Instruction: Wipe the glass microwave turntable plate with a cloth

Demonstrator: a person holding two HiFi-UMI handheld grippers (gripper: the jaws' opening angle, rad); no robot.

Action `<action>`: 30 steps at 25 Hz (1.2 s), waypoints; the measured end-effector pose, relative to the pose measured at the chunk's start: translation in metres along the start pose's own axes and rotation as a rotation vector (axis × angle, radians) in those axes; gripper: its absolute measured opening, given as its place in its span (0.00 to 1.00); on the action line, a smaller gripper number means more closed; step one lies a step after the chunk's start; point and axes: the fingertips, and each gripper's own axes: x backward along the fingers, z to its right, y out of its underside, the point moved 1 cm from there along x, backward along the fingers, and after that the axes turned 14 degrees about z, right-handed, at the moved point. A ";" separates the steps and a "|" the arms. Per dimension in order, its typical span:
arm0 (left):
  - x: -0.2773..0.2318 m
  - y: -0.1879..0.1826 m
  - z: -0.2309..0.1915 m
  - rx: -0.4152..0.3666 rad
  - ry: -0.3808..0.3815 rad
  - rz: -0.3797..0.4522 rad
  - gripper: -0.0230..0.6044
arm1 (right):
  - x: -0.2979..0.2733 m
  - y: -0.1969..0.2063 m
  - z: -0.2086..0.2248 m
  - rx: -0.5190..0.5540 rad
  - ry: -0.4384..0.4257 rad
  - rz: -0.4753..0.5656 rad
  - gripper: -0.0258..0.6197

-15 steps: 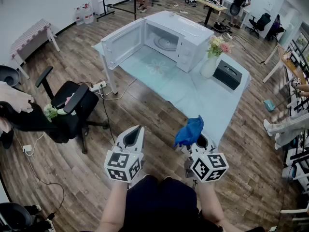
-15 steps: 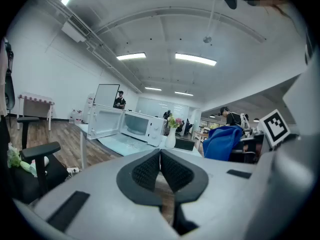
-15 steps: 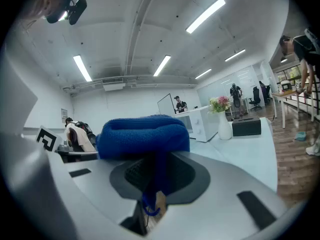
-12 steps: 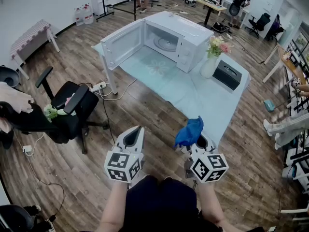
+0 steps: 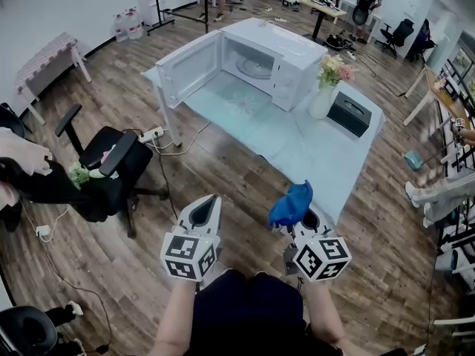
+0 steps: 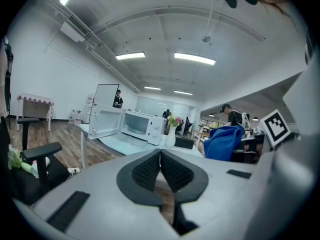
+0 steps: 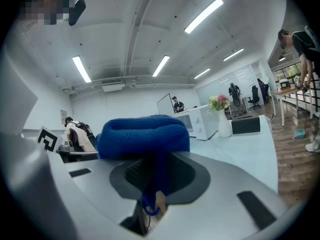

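So the right gripper [image 5: 303, 215] is clamped on the blue cloth [image 5: 292, 201], the left gripper [image 5: 209, 200] is pinched shut and empty, and the glass plate [image 5: 256, 67] sits inside the open microwave [image 5: 297, 54], well ahead.

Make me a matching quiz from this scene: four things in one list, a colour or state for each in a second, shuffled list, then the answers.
Things:
1. cloth
2. microwave
3. left gripper
4. vase

States:
A. door swung open
B. holds flowers
C. blue
D. jaws shut, nothing between them

Pairs: 1-C, 2-A, 3-D, 4-B
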 end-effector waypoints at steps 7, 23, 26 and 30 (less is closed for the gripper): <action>0.009 0.005 -0.003 -0.007 0.007 -0.012 0.04 | 0.002 0.010 -0.007 -0.021 0.009 -0.005 0.12; -0.018 0.011 -0.041 0.012 -0.028 -0.029 0.04 | -0.053 0.026 -0.008 -0.034 -0.029 -0.053 0.12; -0.043 0.010 -0.058 0.016 -0.037 -0.032 0.04 | -0.082 0.027 0.000 -0.036 -0.032 -0.062 0.12; -0.088 0.003 -0.088 0.013 -0.041 -0.034 0.05 | -0.134 0.026 0.013 -0.039 -0.036 -0.068 0.12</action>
